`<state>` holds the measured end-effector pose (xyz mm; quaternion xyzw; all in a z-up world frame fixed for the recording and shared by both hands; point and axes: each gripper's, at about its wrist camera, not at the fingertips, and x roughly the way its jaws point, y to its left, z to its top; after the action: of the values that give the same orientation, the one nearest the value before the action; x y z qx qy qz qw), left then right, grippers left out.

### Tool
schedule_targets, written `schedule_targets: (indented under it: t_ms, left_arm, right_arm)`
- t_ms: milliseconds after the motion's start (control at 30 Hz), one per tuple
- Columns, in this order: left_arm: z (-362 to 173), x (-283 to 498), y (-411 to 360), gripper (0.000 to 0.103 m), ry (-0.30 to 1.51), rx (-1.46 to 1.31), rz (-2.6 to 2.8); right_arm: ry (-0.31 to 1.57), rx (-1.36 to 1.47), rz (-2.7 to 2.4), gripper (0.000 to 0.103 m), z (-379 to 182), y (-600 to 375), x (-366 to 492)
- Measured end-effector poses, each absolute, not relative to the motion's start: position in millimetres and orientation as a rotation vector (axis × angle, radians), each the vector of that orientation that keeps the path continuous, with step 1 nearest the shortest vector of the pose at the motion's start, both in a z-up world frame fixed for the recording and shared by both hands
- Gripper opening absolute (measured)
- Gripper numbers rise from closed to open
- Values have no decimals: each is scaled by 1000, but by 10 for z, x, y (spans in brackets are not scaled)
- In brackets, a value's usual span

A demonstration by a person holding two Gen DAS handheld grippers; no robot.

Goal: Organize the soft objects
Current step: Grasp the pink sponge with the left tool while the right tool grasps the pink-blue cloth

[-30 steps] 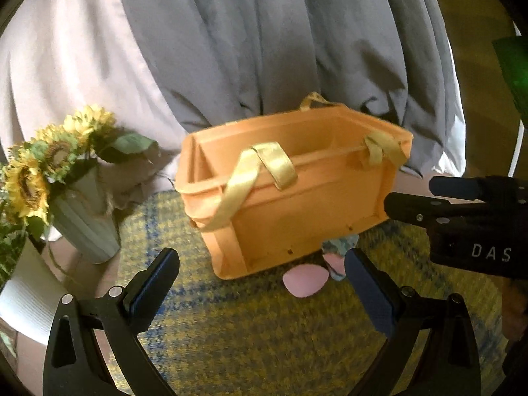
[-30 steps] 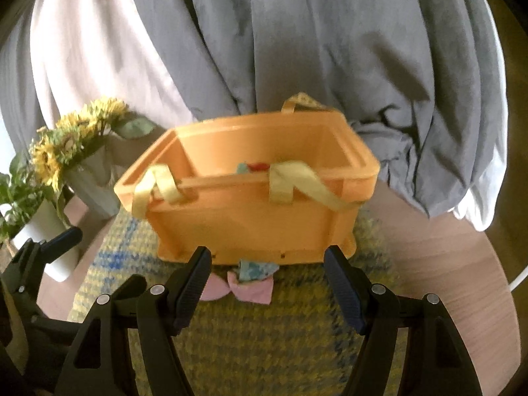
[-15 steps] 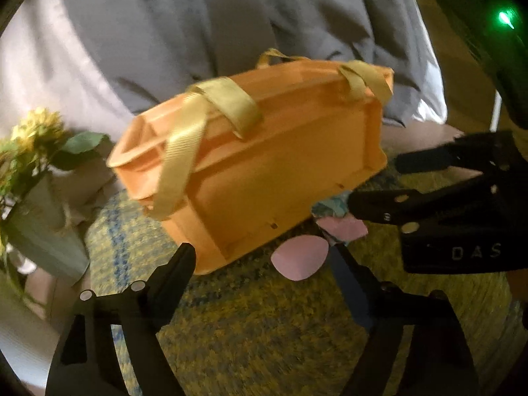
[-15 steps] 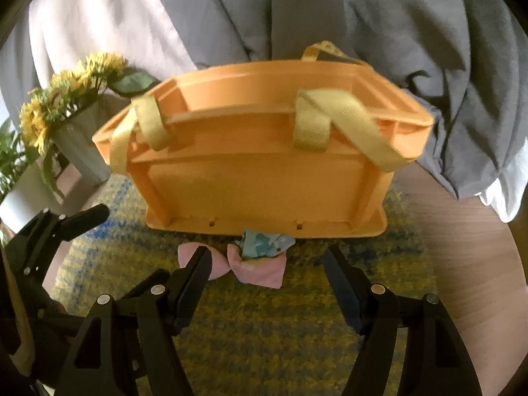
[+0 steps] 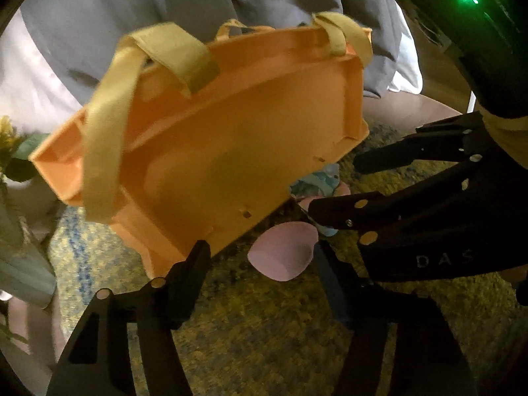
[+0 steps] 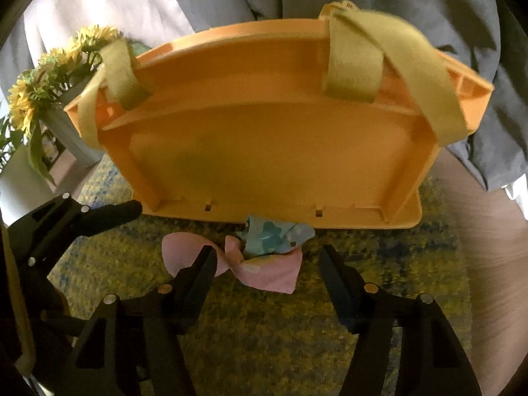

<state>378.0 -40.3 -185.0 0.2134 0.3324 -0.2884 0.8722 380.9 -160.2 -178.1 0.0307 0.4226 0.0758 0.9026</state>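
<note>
Rt wrist view, near to far: right gripper [image 6: 264, 264] at 6 o'clock, fingers [image 6: 198, 274] apart. Jaws have just been closing a bit, but the pads press on nothing – released. The soft toy's pink fabric lies between the tips, and the left tip overlaps one pink lobe in the pic; can't tell if it touches. The soft toy [image 6: 264, 257], pink cloth w/ a pale blue crumpled part on top, lies on the yellow-blue woven mat [image 6: 264, 330], just ahead of the tips toward 12 o'clock, right at the foot of the orange basket [image 6: 264, 151]. Basket fills the centre, w/ yellow fabric handles [image 6: 359, 66] draped over its near wall. At 9 o'clock the other gripper's black finger pokes in over the mat. At 10 o'clock, sunflowers [image 6: 36, 92] in a pale vase, beside the basket. Grey and white cloth hangs behind, 12 o'clock.

Lt wrist view: left gripper [image 5: 260, 264] at 6 o'clock, jaws have just been closing, still apart, gripping nothing – released. A pink lobe of the toy [image 5: 283, 257] sits between its tips on the mat [image 5: 264, 330]. At 3 o'clock the rt gripper's black body crosses over the toy's blue part. Basket [image 5: 214, 151] tilted in frame, 11–12 o'clock, blurred.
</note>
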Motion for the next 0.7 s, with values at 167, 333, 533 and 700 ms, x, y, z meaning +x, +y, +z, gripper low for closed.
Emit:
schedule_targets:
  t_ms: [167,333,533,700]
  left_arm:
    - [-1902,3842,-464,59,718,432,-637]
    - [-1959,3881,-513,49,745,429,-653]
    - [-1982,3870,-576,44,749,414,-649]
    - [-1971,3839,-537,43,758,395,-633]
  right_arm:
    - [897,91,172,62,-1859,-1633,3879]
    - [909,117,197,56,-1921,-1656,3949]
    - [916,133,212,50,-1936,-1650,3984]
    - [909,130,208,46,-1908,-1644,3958]
